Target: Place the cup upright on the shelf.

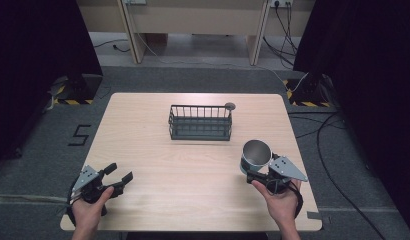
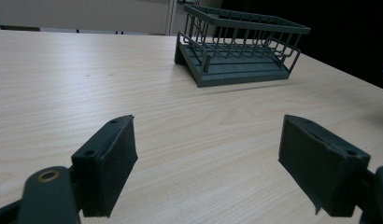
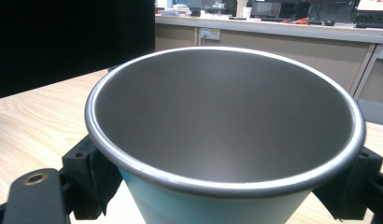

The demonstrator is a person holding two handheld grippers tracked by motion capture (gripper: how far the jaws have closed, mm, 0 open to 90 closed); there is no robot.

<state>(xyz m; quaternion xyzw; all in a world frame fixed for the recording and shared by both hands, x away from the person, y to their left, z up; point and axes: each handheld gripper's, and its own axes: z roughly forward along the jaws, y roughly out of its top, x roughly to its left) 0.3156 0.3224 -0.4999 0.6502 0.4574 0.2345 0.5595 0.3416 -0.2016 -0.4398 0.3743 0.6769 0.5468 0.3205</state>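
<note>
The person's left hand [image 1: 88, 210] comes in at the bottom left and holds the left tool [image 1: 120, 175]. Its two black jaws are spread wide apart, with nothing between them. In the left gripper view the jaws sit low, just above the worktop [image 2: 87, 84]. The right hand [image 1: 282, 200] comes in at the bottom right and holds the right tool [image 1: 257, 174]. Its jaws press on both sides of a metal cup [image 3: 227, 121]. The cup is held upright, with its open mouth facing up. The two hands are well apart.
</note>
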